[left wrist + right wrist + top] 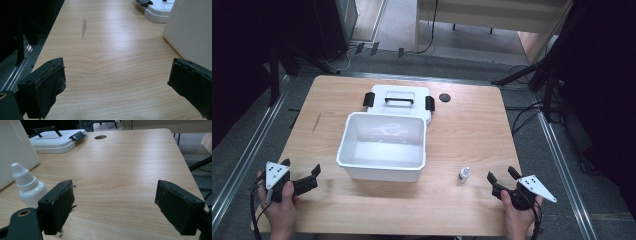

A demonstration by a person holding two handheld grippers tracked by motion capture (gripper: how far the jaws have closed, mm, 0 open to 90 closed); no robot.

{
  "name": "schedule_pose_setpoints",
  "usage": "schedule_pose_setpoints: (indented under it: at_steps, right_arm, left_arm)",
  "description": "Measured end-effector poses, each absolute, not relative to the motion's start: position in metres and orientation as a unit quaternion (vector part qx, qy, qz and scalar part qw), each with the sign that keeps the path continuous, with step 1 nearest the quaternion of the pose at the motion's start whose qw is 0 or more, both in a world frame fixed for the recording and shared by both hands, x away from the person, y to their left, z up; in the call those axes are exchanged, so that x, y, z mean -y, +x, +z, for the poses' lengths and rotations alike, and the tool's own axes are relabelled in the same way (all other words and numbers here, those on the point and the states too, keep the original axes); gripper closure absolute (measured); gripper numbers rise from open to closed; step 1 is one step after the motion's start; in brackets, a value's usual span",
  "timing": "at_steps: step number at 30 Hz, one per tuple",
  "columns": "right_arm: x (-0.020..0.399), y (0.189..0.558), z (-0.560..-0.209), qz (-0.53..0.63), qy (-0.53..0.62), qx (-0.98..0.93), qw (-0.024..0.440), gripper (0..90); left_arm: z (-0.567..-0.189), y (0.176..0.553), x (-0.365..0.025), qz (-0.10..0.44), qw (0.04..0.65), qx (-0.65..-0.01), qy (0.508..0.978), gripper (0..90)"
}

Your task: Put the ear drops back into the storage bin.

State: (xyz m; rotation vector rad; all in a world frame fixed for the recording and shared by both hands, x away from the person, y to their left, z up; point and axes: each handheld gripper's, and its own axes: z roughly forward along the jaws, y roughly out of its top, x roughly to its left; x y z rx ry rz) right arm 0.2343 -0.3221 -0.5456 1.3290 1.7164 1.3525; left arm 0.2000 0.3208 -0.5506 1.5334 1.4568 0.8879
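Both grippers rest at the near edge of the tabletop [462, 130]: left gripper [302, 172] and right gripper [500, 175], each with jaws spread wide and holding nothing. Small white dropper bottle [464, 174] stands upright just beside the right gripper, toward the open white box [382, 167]. White lid [399, 97] lies behind the box.

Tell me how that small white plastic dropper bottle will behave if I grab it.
The small white plastic dropper bottle stands upright, taller than wide, so a nudge may tip it. Its round body would probably roll once down. It looks light, and its smooth, glossy plastic could slip.
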Motion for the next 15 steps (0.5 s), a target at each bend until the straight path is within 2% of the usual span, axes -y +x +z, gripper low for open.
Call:
schedule_pose_setpoints:
  at_steps: [15]
  right_arm:
    - [0.3204, 0.2348, -0.5399, 0.497, 0.500, -0.657, 0.268, 15.3]
  left_arm:
    - [-0.5507, 0.2019, -0.3203, 0.348, 0.404, -0.582, 0.614, 1.3]
